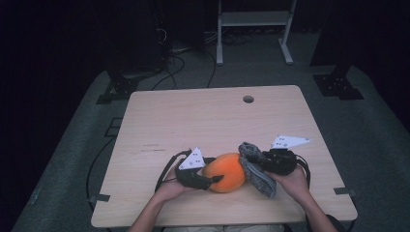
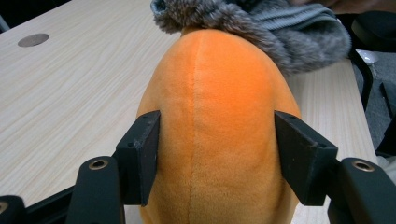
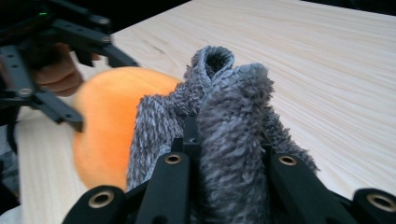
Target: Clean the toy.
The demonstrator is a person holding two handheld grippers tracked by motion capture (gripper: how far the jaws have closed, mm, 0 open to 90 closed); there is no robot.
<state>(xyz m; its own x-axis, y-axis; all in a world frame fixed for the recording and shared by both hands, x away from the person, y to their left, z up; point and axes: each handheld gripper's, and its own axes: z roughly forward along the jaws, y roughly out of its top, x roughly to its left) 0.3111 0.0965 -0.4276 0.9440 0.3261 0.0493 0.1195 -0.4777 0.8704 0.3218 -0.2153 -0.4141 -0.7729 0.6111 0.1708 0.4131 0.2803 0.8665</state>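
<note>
The left gripper (image 1: 212,180), low and left of centre in the high view, clamps its 2 jaws on the sides of an orange plush toy (image 1: 225,172) lying on the wooden table (image 1: 193,116). The right gripper (image 1: 258,164), just right of it, is clenched on a grey fuzzy cloth (image 1: 256,169) bunched against the toy's far end.

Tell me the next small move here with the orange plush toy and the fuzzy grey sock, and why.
Probably ease the right claw toward the left claw, drawing the fuzzy grey knitted sock further over the rounded orange plush toy. The left claw grips the toy's sides, steadying it on the light wooden table, and the sock, clamped in the right claw, sits at the toy's far end, covering little of it.
</note>
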